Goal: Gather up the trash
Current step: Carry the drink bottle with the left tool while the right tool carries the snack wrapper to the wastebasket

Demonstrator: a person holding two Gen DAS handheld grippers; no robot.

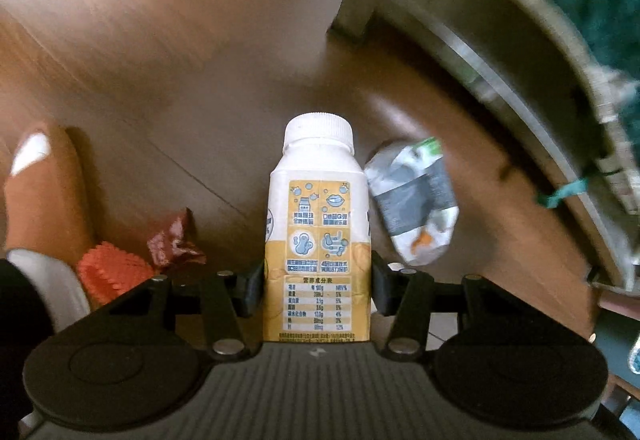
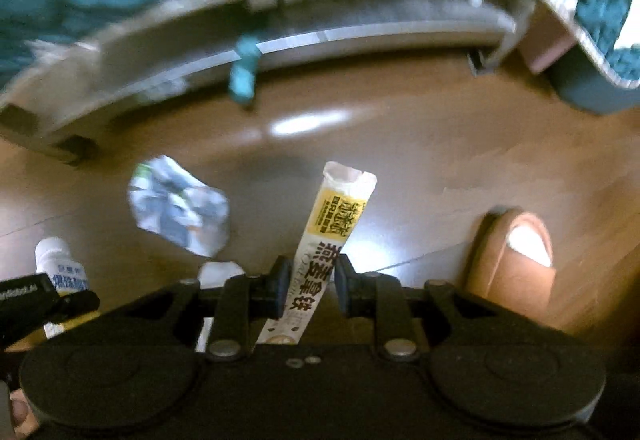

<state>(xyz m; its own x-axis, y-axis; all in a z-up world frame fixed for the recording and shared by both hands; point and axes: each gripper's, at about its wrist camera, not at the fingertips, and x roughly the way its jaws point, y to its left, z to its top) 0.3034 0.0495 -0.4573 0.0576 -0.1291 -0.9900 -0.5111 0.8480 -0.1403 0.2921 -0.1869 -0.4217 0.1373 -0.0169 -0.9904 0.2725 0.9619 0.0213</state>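
Holding two pieces of trash off wooden floor (image 1: pixel 120 52) already — left gripper (image 1: pixel 316 282) jaws clamped on sides of yellow-white drink carton (image 1: pixel 316 240), right gripper (image 2: pixel 308 286) jaws nearly closed on slim sachet (image 2: pixel 324 240). Still lying on floor — crumpled white wrapper (image 1: pixel 414 200), orange ridged piece (image 1: pixel 108 272), dark red wrapper (image 1: pixel 174 240). No bin visible; drop-off judged pending.

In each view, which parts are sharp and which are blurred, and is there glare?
Left wrist view: the yoghurt bottle is sharp, while the floor is smeared. Right wrist view: the sachet is readable, the crumpled wrapper is blurred, and glare sits on the floor.
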